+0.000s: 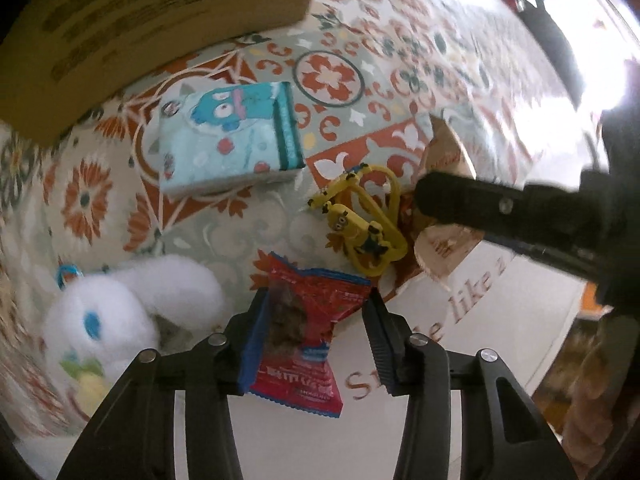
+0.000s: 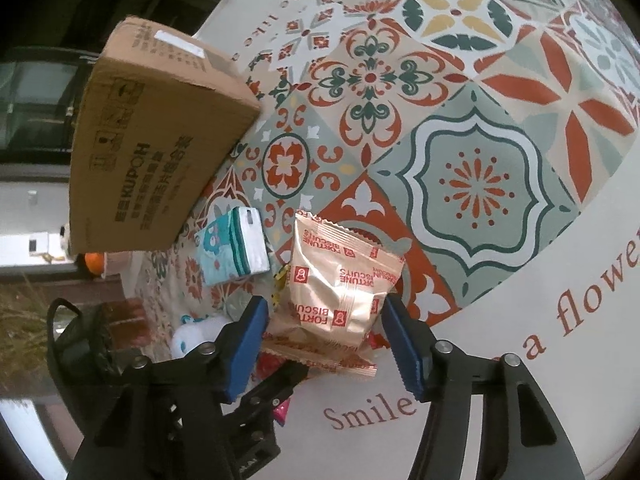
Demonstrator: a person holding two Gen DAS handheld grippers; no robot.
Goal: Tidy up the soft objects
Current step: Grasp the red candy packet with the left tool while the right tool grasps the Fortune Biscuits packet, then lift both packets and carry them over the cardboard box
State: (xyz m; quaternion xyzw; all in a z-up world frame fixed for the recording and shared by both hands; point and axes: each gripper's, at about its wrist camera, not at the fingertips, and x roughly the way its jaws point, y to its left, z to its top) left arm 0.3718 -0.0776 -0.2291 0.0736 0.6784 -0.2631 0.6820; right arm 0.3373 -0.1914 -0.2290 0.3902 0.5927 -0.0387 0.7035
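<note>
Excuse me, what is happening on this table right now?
A person is sorting small soft things on a patterned tablecloth with two hand-held tools. The left tool has a red snack packet between its fingers. The right tool straddles a beige biscuit packet. A tissue pack, a white plush and a cardboard box wait nearby.

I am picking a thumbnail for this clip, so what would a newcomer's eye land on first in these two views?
Most likely the loud tiled-pattern tablecloth under everything, then the big cardboard box at its far left edge. Up close, each pair of blue-padded fingers frames a snack: the red snack packet sits between the left gripper fingers, and the beige Fortune Biscuits bag between the right gripper fingers. A white plush toy lies beside the red packet.
</note>
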